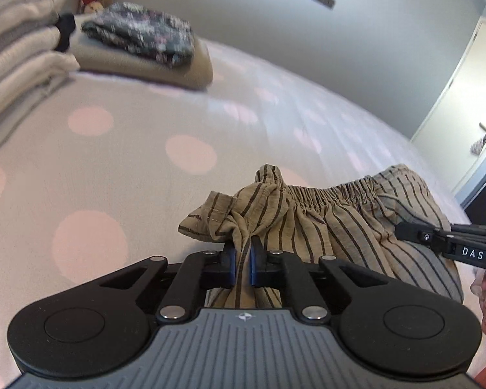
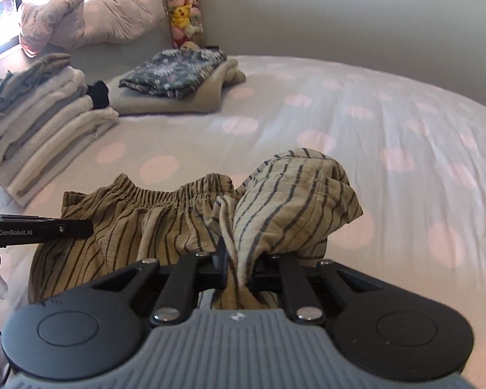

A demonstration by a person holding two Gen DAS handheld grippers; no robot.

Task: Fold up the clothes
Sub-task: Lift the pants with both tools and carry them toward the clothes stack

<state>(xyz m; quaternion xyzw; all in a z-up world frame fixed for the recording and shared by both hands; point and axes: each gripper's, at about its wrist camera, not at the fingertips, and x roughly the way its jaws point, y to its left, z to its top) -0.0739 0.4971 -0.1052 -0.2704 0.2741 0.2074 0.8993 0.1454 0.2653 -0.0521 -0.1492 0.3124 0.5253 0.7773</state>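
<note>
Left gripper (image 1: 242, 261), black with blue pads, pinches a gathered fold of the tan, dark-striped crinkled garment with an elastic waistband (image 1: 333, 223); its jaws stand nearly closed on the cloth. Right gripper (image 2: 239, 267), of the same build, clamps a bunched corner of the same garment (image 2: 165, 223), whose paler inner face billows above its fingers. The garment lies on the grey bedsheet with pink dots (image 2: 388, 136), its waistband stretched between the two grippers. Beyond the garment rest a folded dark floral cloth on a beige folded piece (image 2: 175, 74) and, left of these, a stack of folded pale towels (image 2: 39, 123).
</note>
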